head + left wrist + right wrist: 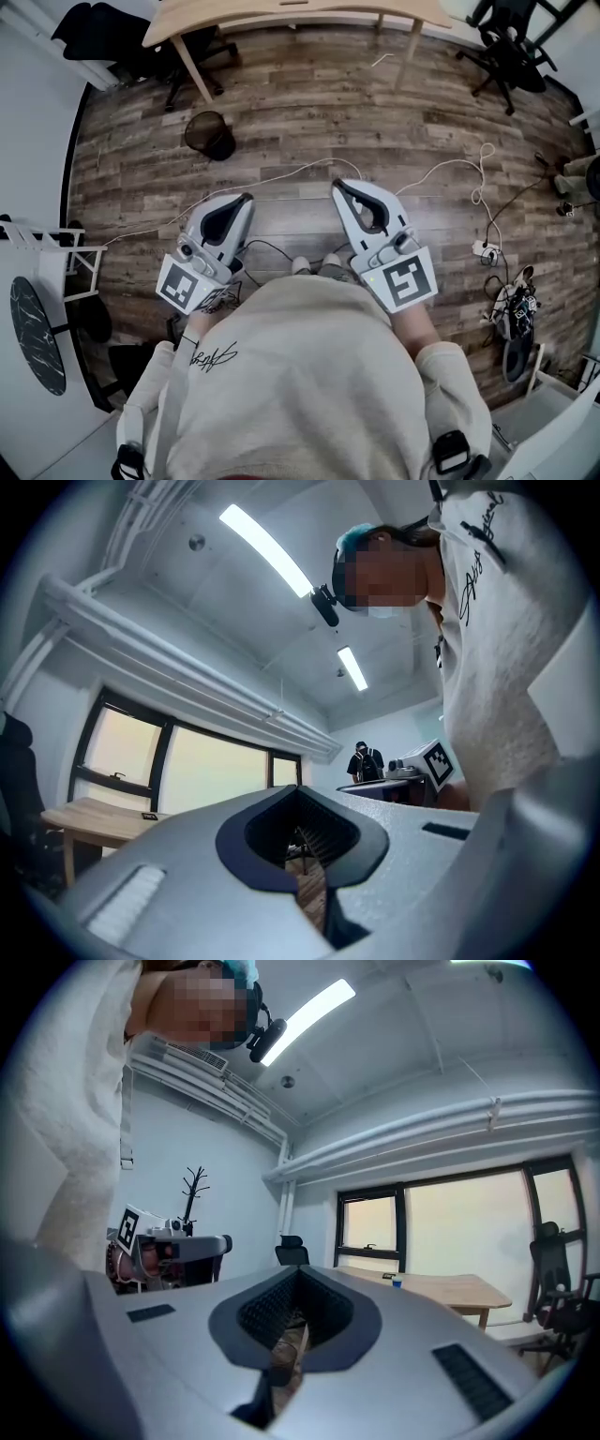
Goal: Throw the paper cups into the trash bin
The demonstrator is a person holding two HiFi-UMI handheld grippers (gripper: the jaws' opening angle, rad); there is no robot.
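Two claws are held out level in front of the person. The left claw [244, 198] is closed with nothing between its jaws, and the right claw [338, 186] is likewise closed and empty. No paper cups are seen in any view. Only a small blue thing [398, 1282] is made out on the wooden surface [459, 1290] by the window, too small to be called a cup. The trash bin [210, 135], dark and open-topped, is set on the floor [309, 122] near a leg of the surface, well ahead of both claws.

A paper cup is expected to be very light, thin-walled and easily crushed, with a stiffer rolled rim. It is probably best taken across the wall just below that rim. A gentle squeeze is called for, so that it is neither flattened nor let slip.
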